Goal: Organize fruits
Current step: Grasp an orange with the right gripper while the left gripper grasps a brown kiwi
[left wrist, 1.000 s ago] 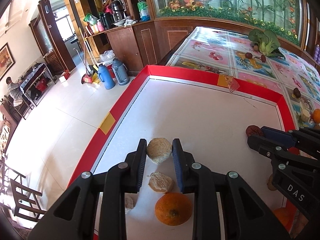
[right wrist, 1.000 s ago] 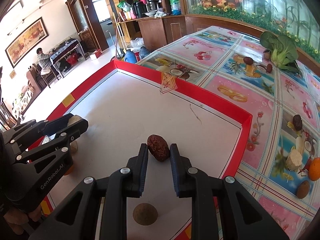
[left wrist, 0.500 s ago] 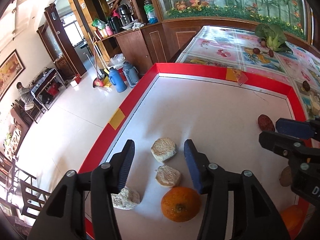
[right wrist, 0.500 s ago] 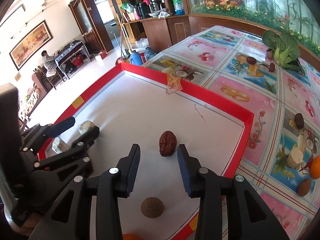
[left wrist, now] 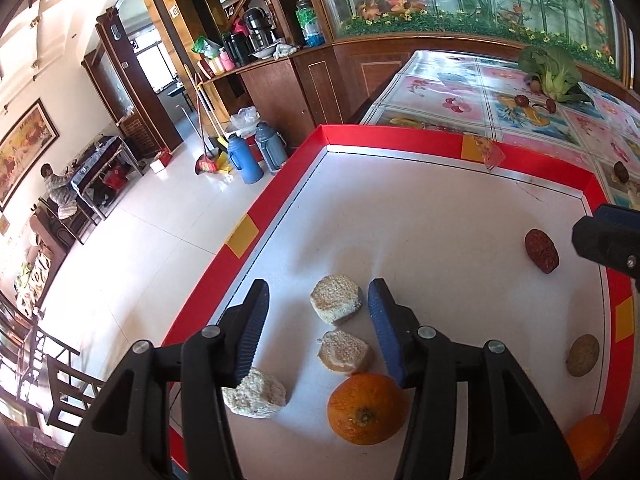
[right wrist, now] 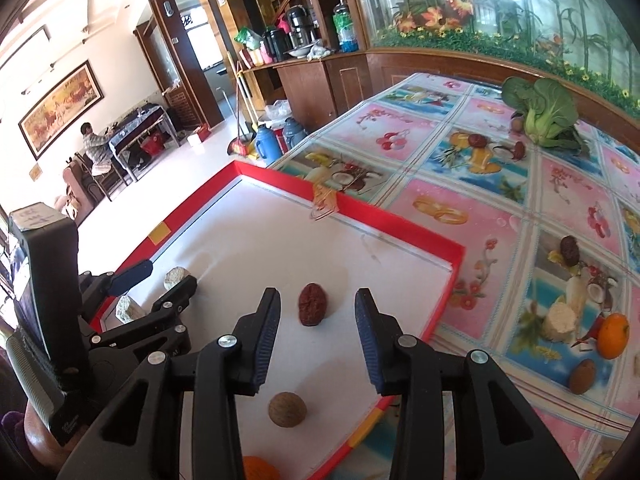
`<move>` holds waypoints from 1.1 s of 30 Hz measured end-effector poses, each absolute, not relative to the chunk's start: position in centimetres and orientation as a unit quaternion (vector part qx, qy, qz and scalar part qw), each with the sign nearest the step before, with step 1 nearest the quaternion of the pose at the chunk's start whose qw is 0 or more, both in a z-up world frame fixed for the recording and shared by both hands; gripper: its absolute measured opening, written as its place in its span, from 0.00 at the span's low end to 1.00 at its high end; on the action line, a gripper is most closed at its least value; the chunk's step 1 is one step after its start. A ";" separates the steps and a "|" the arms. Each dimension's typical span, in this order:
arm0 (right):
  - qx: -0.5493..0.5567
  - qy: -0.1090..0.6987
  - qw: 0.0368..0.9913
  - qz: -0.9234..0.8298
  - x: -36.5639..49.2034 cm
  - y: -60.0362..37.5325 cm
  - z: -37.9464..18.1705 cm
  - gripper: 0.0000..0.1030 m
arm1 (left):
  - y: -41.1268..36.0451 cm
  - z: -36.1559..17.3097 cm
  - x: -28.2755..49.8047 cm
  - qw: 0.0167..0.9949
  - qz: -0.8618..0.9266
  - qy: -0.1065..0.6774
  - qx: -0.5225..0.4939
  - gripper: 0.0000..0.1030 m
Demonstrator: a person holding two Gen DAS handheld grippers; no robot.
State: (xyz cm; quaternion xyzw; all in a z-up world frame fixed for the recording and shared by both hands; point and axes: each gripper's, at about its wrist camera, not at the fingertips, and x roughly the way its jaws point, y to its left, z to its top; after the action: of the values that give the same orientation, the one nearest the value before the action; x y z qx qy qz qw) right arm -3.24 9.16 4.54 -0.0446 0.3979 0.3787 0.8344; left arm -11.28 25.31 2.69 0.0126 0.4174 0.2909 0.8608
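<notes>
The left claw [left wrist: 316, 312] gapes wide, its jaws either side of a pale cake [left wrist: 335, 299] without touching it. Two more cakes [left wrist: 344, 351] and an orange [left wrist: 366, 408] sit close behind, near the tray's red rim [left wrist: 240, 240]. The right claw [right wrist: 316, 320] is spread too — a date [right wrist: 313, 304] lies free between its tips, a nut [right wrist: 287, 409] below. Bare white floor [right wrist: 288, 232] stretches ahead to the far rim.
</notes>
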 end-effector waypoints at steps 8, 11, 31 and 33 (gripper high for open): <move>-0.020 0.387 0.856 0.343 -1.3 3.8 5.2 0.37 | 24.9 3.1 -11.3 0.869 0.274 0.412 0.017 0.79; -0.005 0.386 0.863 0.325 -0.3 0.6 5.5 0.37 | 24.7 3.4 -11.7 0.876 0.274 0.397 0.018 0.79; 0.130 0.468 0.833 0.265 6.2 -12.8 2.1 0.38 | 3.6 6.5 -4.4 0.938 0.034 0.336 0.084 0.96; 0.125 0.470 0.833 0.264 6.3 -12.5 1.8 0.38 | 3.5 5.6 -3.7 0.935 0.026 0.347 0.071 0.96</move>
State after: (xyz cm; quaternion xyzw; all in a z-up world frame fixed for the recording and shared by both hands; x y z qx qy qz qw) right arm 6.29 -12.50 1.80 0.1250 0.4705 0.2635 0.8328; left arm -3.73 3.48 5.62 0.0710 0.3466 0.0262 0.9349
